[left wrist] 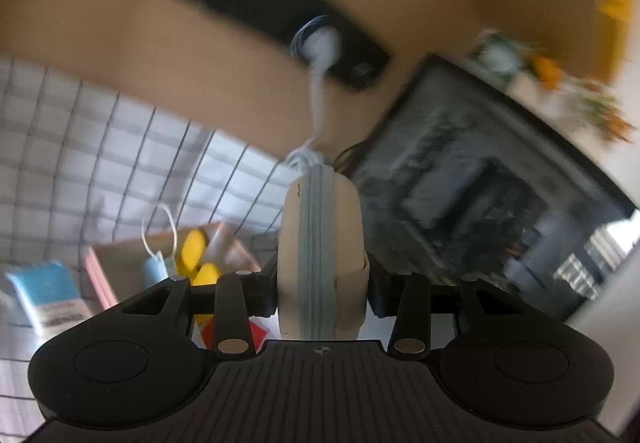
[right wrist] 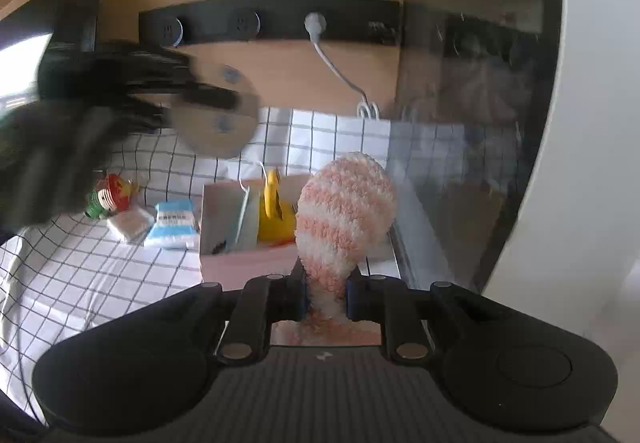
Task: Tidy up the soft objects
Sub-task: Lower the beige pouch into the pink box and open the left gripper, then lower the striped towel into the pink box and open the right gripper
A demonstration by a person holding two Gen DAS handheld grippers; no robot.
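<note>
In the left wrist view my left gripper (left wrist: 324,297) is shut on a beige round pouch (left wrist: 320,243) with a grey zip, seen edge-on and held in the air. The right wrist view shows the same pouch (right wrist: 216,123) as a blurred disc at the upper left. My right gripper (right wrist: 326,295) is shut on a fluffy pink-and-white striped sock (right wrist: 344,219), which stands up between the jaws. Just behind the sock, a pink box (right wrist: 240,263) on the checked cloth holds a yellow plush (right wrist: 274,211) and a blue face mask (right wrist: 248,219). The left wrist view has the box (left wrist: 120,255) low on the left.
A blue-and-white packet (right wrist: 174,223), a white packet (right wrist: 130,223) and a red-green-yellow toy (right wrist: 110,195) lie left of the box on the checked cloth (right wrist: 100,283). A black socket strip (right wrist: 272,21) with a white plug (right wrist: 316,23) runs along the wall. A dark glass-fronted appliance (right wrist: 480,83) stands on the right.
</note>
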